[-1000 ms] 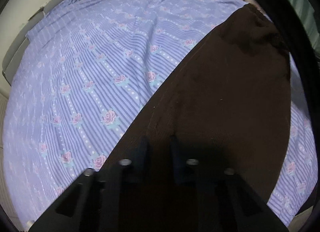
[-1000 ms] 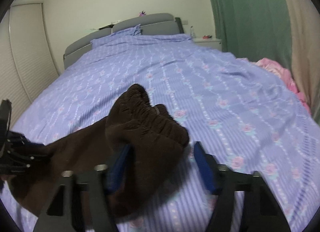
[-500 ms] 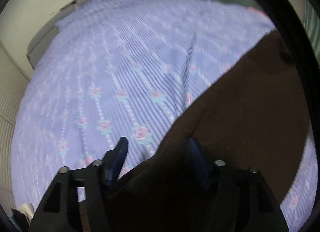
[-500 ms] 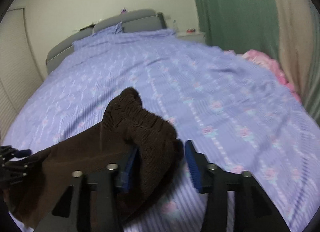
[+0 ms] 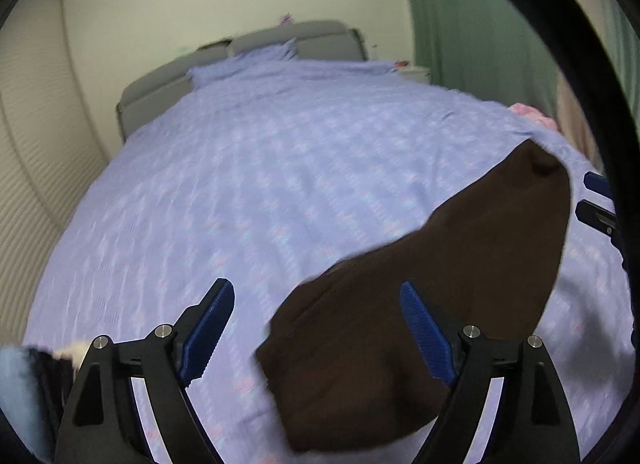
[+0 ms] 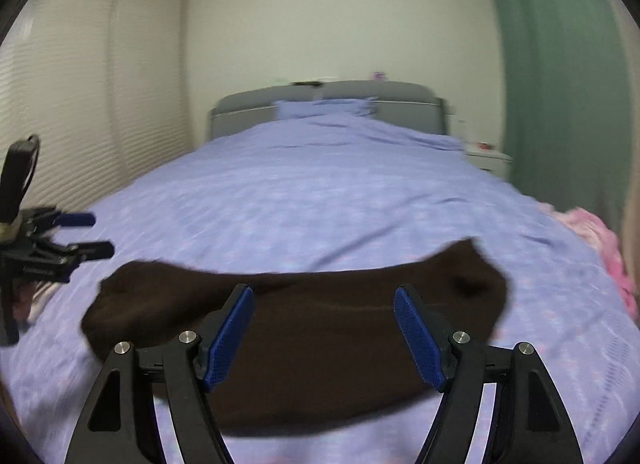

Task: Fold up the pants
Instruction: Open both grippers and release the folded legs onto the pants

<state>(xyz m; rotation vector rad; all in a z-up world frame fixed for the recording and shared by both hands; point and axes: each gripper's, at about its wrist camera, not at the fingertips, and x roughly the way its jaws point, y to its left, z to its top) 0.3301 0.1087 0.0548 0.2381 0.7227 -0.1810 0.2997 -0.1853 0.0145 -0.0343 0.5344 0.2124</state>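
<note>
The dark brown pants (image 6: 320,328) lie flat as a folded band across the near part of the bed; in the left wrist view they (image 5: 432,288) stretch from lower centre to the right. My left gripper (image 5: 316,328) is open and empty, raised above the pants' left end; it also shows in the right wrist view (image 6: 76,236). My right gripper (image 6: 324,332) is open and empty, raised above the middle of the pants; its blue fingertips (image 5: 596,184) peek in at the right edge of the left wrist view.
The bed has a lilac striped floral cover (image 6: 320,192) and a grey headboard (image 6: 328,104). A pink cloth (image 6: 600,236) lies at the bed's right edge. Green curtain (image 6: 560,84) on the right, white louvred doors (image 6: 80,84) on the left, a nightstand (image 6: 488,156) at the back.
Both grippers have opened and let go of the pants, then pulled up and back. The bunched waistband end has dropped and the pants now lie flat.
</note>
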